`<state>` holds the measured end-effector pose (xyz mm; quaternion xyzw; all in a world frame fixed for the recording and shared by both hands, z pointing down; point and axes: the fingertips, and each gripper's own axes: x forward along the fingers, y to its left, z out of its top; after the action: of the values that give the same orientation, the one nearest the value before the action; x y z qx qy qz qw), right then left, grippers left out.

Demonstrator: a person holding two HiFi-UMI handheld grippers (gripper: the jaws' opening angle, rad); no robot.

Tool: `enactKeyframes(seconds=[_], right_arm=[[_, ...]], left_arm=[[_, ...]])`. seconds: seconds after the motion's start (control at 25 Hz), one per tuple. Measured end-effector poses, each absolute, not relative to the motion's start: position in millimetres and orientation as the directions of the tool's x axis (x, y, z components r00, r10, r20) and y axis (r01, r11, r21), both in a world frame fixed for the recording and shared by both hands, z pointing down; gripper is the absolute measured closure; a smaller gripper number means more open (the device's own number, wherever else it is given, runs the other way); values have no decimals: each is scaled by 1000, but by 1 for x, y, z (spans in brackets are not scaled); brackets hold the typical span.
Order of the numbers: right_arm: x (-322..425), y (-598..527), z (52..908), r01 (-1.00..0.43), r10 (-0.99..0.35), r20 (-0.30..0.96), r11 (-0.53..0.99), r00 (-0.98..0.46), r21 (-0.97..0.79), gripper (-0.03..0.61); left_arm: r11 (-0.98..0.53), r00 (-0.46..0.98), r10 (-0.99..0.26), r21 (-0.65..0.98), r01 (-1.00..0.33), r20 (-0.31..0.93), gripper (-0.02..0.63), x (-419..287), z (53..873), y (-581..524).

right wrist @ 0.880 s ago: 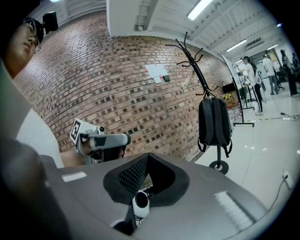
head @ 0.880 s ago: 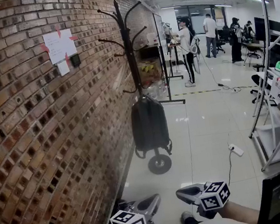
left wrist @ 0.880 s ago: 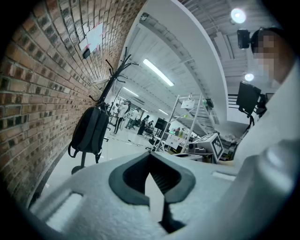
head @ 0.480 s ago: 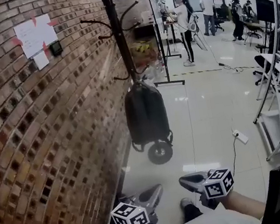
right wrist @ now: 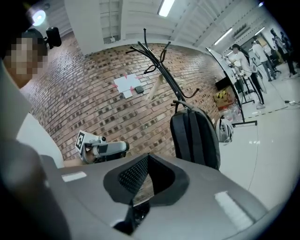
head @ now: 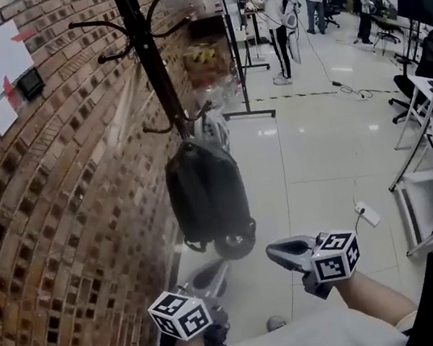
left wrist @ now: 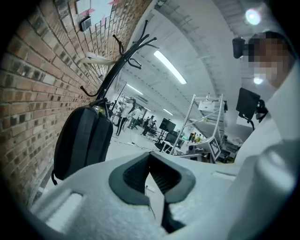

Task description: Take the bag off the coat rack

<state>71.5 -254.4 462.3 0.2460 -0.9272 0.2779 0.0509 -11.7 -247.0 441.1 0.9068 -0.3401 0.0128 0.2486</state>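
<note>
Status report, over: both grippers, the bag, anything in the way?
Left gripper and right gripper: shut, empty, held low. Bag hangs on coat rack, untouched, ahead of both. Nothing seen in between.

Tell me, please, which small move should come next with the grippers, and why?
Probably lift the right gripper toward the top of the black bag, opening its jaws on the way. The bag hangs low on the coat rack. Both this gripper and the left gripper are shut, empty and held low, apart from the bag.
</note>
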Motion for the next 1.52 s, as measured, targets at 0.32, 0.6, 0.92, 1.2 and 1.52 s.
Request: enactKeyframes(seconds=[0.32,0.6,0.92,1.2,1.52], right_arm=[[55,-309,435,-473,-431,196,775,-881,-419,576],[36,-365,438,-486,-444,200,768,-874,-418,440],[42,-471,479,-572,-529,221,730,-819,-374,272],[33,-558,504,-631,-562,288,698,-775,-338,96],[15,-603,567,-647,-508,429,703,-747,-295,61]], left_arm=[[-654,739,-646,360,-665,191,532,-35,423,-298],[-624,702,-684,339,-704,199,370,-70,429,-362],[-641,697,-665,273,-717,268,193,-91,483,-475],[-674,713,-613,246,-696,341,99,-111,504,-554],[-708,753,-508,295,-642,418,77,-105,545,-586]])
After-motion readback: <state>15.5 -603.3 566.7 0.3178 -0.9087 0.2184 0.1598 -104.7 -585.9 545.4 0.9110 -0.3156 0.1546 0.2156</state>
